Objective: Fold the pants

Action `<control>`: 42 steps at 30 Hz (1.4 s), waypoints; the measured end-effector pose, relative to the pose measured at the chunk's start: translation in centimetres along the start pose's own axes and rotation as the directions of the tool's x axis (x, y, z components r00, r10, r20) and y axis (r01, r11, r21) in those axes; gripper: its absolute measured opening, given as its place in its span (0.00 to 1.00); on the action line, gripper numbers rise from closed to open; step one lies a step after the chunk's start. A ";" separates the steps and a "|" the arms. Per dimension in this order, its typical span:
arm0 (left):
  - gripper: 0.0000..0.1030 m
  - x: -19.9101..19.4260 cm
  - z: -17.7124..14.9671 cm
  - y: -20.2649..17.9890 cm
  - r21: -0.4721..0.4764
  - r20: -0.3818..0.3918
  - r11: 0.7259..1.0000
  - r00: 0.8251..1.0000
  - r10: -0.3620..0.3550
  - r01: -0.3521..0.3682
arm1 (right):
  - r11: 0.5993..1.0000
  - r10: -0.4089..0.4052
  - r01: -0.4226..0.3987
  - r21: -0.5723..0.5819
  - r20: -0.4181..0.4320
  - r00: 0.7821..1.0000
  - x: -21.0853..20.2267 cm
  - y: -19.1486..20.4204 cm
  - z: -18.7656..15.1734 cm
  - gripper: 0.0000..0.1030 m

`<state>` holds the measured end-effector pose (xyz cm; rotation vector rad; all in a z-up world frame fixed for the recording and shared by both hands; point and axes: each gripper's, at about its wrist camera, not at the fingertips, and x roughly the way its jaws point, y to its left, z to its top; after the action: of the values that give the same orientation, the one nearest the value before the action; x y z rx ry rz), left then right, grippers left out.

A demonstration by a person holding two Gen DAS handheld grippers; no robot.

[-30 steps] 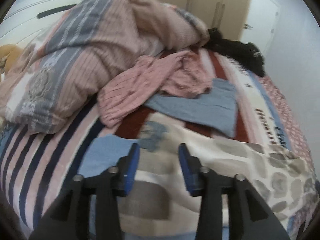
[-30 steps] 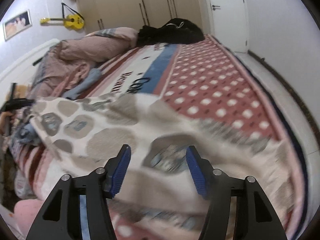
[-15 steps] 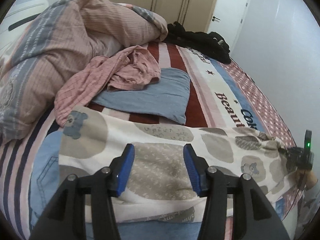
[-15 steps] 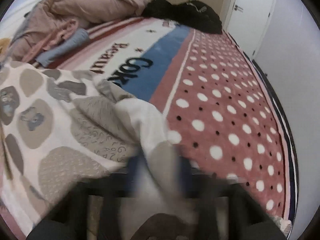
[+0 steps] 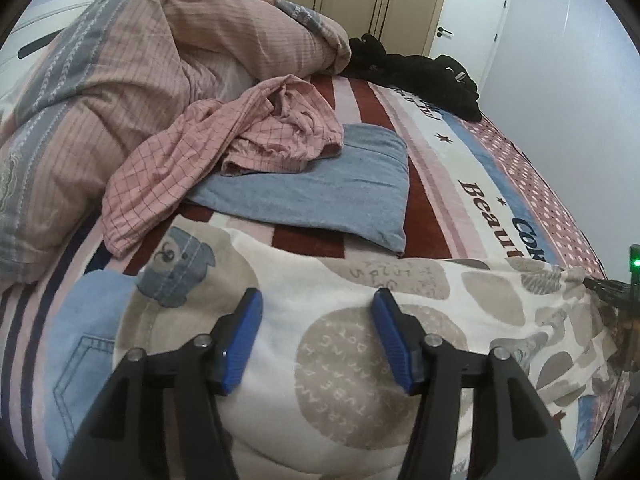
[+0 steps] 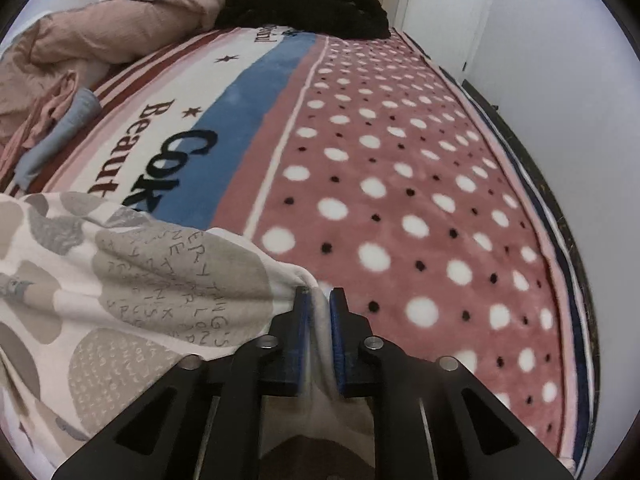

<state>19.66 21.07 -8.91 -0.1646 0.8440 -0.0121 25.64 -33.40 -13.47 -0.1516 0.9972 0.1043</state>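
Cream fleece pants (image 5: 360,312) printed with grey-beige blobs and small lettering lie spread across the near part of the bed (image 6: 400,184), on its patterned blanket of stripes, polka dots and large dark letters. The right hand-held gripper (image 6: 319,296) has its blue pads closed nearly together on a bunched edge of the pants (image 6: 152,280), the cloth pinched between them and running off to the left. The left hand-held gripper (image 5: 316,308) hovers over the other part of the garment with its jaws spread wide and nothing between them. Beyond the pants lies a folded grey-blue cloth (image 5: 320,196), with a crumpled pink checked garment (image 5: 240,140) partly on top of it and a heaped pink-and-grey striped duvet (image 5: 120,72) further left. A black pile of clothing (image 6: 304,8) sits at the far end of the bed.
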 end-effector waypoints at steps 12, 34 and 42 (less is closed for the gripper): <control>0.74 -7.0 -2.3 -1.5 0.036 0.081 0.995 0.992 -0.098 0.096 | 0.984 0.103 -0.129 0.122 0.198 0.975 -12.9 -4.0 -6.2 0.66; 0.75 -8.5 -4.3 -7.2 0.028 0.057 0.988 0.987 -0.153 0.151 | 0.999 0.048 -0.049 -0.002 0.238 0.970 -14.7 -7.5 -16.6 0.65; 0.75 -8.3 -5.3 -8.0 0.025 0.046 0.983 0.982 -0.182 0.181 | 0.989 0.119 -0.101 -0.105 0.185 0.975 -12.5 -5.8 -17.0 0.05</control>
<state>10.66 13.06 -5.02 -0.2213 0.7785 -0.1876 5.73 -42.27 -11.58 -0.1702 0.8090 0.2641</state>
